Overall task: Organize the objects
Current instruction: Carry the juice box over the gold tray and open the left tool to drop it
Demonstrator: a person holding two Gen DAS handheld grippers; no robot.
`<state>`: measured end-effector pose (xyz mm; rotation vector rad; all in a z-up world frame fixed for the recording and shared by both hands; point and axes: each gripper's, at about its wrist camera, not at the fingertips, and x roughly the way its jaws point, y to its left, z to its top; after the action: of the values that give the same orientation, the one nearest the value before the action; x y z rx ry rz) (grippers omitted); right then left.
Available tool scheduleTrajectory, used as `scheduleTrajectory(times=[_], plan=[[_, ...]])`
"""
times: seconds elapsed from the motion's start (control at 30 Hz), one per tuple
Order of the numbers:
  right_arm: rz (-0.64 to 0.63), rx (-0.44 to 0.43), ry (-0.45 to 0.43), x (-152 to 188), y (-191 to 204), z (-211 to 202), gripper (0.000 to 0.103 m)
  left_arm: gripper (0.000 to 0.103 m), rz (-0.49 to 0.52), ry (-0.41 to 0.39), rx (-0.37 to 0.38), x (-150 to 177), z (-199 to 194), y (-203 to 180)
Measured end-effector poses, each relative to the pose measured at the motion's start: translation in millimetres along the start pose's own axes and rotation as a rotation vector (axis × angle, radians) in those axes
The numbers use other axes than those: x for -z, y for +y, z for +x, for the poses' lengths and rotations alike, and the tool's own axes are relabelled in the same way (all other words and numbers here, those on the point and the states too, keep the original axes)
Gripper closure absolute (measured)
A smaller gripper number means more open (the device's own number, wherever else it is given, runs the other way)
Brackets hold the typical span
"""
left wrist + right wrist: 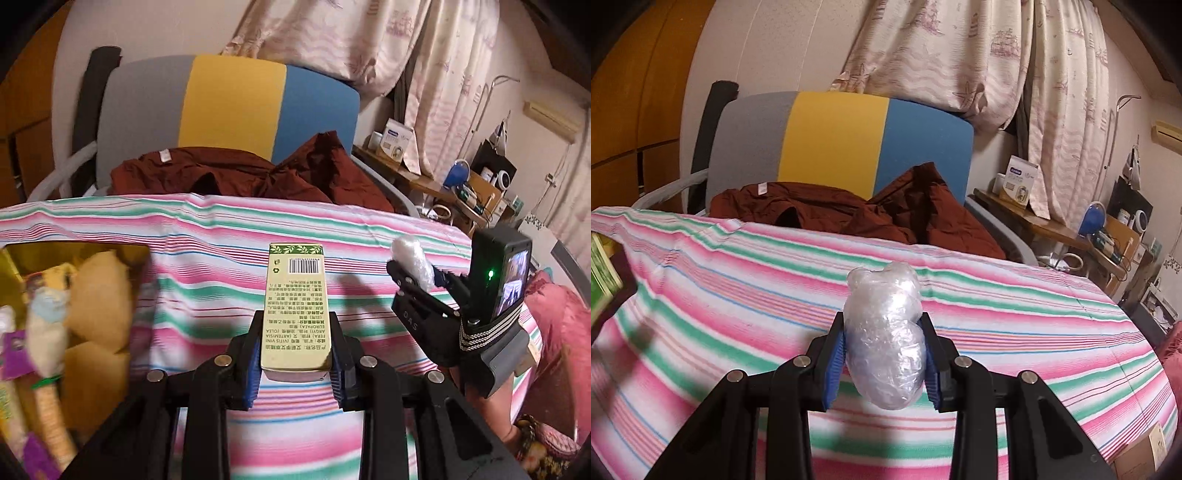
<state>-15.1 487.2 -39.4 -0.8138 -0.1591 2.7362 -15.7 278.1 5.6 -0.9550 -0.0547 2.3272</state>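
My left gripper (295, 363) is shut on a tall cream box (295, 310) with a green top band, a barcode and printed text, held above the striped cloth. At the right of the left wrist view, my right gripper (410, 277) shows with its camera unit strapped on. It is shut on a lump wrapped in clear plastic film (412, 260). In the right wrist view that wrapped lump (886, 343) sits squeezed between the blue pads of the right gripper (884, 363). The green side of the box (602, 273) peeks in at the left edge.
A pink, green and white striped cloth (1015, 306) covers the surface. At the left a gold-lined box (22, 258) holds several plush and packaged items (96, 291). Behind are a dark red garment (229, 173), a grey-yellow-blue chair back (236, 103) and a cluttered side table (476, 188).
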Motion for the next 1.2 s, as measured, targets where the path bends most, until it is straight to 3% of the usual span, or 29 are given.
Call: scheduleTrajectory(times=[0.37,0.73,0.97,1.2], plan=[[-0.018,-0.155,0.065,6.0,43.8,-32.5,0.067,0.073,-0.097,-0.03,-0.044,8.7,-50.1,62.7],[0.084,-0.342,0.065,-1.3,103.8,-71.6,0.067,0.073,-0.267,-0.011,-0.166,4.3,-75.9,171.8],[0.122,-0.442,0.044,-10.7,132.3,-99.0,0.067,0.073,-0.364,0.046,-0.19,-8.0,-65.4,238.0],[0.126,-0.508,0.03,-14.3,152.4,-121.5,0.067,0.073,-0.467,0.153,-0.223,-16.3,-37.0,286.5]])
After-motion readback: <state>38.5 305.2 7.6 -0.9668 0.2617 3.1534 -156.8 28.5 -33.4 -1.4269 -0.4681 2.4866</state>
